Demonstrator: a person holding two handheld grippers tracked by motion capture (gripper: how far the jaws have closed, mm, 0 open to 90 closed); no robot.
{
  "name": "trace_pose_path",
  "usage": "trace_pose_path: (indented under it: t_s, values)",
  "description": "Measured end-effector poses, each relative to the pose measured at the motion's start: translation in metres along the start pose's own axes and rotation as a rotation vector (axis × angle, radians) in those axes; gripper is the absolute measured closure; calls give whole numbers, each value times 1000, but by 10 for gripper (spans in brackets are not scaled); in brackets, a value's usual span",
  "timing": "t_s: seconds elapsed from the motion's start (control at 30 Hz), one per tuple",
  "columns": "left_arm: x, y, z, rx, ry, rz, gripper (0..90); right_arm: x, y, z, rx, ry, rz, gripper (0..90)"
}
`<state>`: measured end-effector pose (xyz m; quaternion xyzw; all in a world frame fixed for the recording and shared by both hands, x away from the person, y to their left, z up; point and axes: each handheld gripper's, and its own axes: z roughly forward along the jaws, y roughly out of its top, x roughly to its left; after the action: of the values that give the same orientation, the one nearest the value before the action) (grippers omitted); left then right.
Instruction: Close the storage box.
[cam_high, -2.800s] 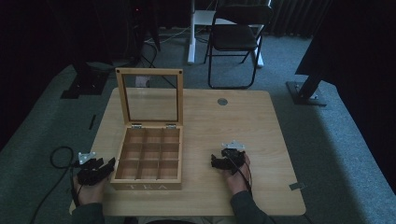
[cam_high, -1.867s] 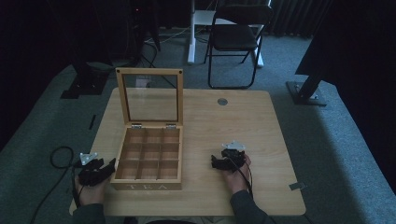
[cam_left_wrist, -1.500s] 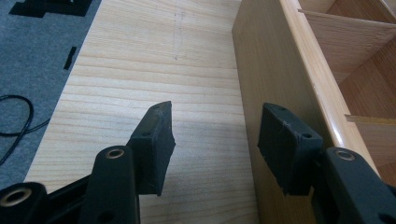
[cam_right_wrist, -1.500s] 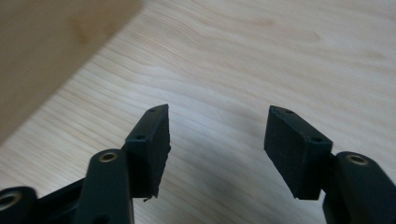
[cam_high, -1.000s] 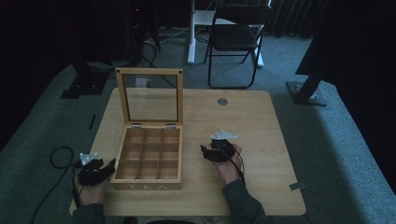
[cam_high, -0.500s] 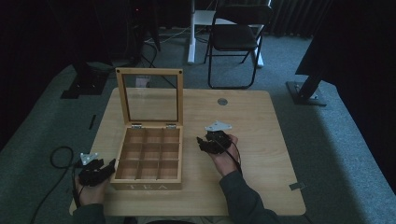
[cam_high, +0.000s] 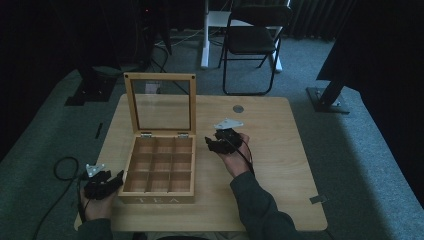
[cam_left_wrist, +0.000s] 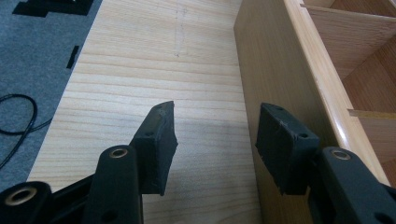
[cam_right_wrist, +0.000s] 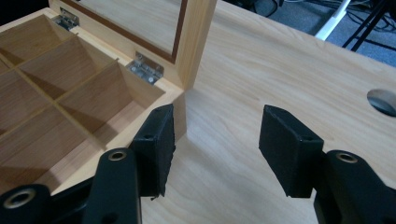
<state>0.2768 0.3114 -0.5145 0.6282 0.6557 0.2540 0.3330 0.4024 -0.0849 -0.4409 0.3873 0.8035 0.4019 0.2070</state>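
Note:
An open wooden tea box with several empty compartments sits on the table's left half, its glass-paned lid standing upright at the back. My left gripper rests by the box's front left corner, jaws open; in the left gripper view the left gripper holds nothing and the box's side wall runs past the right jaw. My right gripper hovers just right of the box's back right corner, open and empty. In the right gripper view the right gripper faces that corner, near a hinge and the lid frame.
A round cable hole lies in the table behind my right hand. A folding chair stands beyond the far edge. A black cable loops on the carpet at the left.
My right hand has lifted off the table and moved forward and left, from beside the box's front half to its back right corner. The left hand stays put.

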Motion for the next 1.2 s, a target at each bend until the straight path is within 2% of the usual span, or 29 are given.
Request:
trace_pose_path:
  t_s: [0.13,0.27,0.73,0.93,1.1,1.2]
  values:
    - [0,0,0,1,0,-1,476,0,6,2,-10,9,-17,464]
    - [0,0,0,-1,-1,-3,477,0,13,4,-45,27,-34,485]
    - [0,0,0,-1,-2,-4,476,-5,34,23,-20,47,-16,509]
    - [0,0,0,0,-2,-5,476,-6,46,30,-20,50,-34,505]
    - [0,-1,0,-1,-1,-5,476,-8,54,38,-26,75,-7,479]
    - [0,-1,0,0,-1,-4,475,-8,57,41,-25,83,-11,474]
